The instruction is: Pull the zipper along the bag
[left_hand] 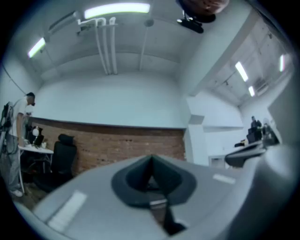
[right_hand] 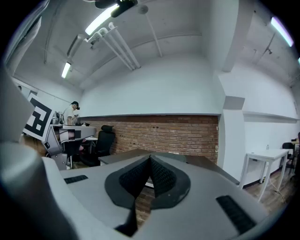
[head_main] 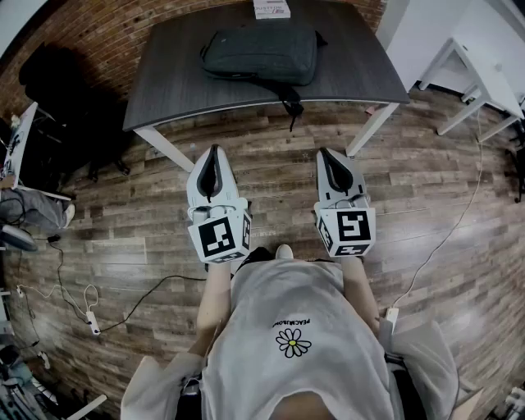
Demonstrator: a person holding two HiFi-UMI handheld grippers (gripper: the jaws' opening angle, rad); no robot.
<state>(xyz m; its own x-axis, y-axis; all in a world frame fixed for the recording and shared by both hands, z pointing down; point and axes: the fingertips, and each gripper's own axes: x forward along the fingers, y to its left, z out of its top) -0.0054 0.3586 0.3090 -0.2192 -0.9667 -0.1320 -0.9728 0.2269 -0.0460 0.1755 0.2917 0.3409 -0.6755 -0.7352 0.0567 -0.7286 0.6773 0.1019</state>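
A dark grey bag point(head_main: 261, 54) lies flat on the dark table point(head_main: 176, 86) at the top of the head view, its strap hanging over the front edge. My left gripper point(head_main: 215, 151) and right gripper point(head_main: 326, 152) hover side by side over the wooden floor, short of the table, both shut and empty. In the left gripper view the jaws point(left_hand: 151, 159) meet with nothing between them. The right gripper view shows its jaws point(right_hand: 150, 158) closed as well, with the table's edge beyond them. The bag does not show in either gripper view.
A small white box point(head_main: 271, 9) sits at the table's far edge. A white desk point(head_main: 484, 74) stands at the right, a black office chair point(head_main: 57, 90) at the left. Cables point(head_main: 90, 299) trail over the floor. A person point(right_hand: 71, 112) stands far off.
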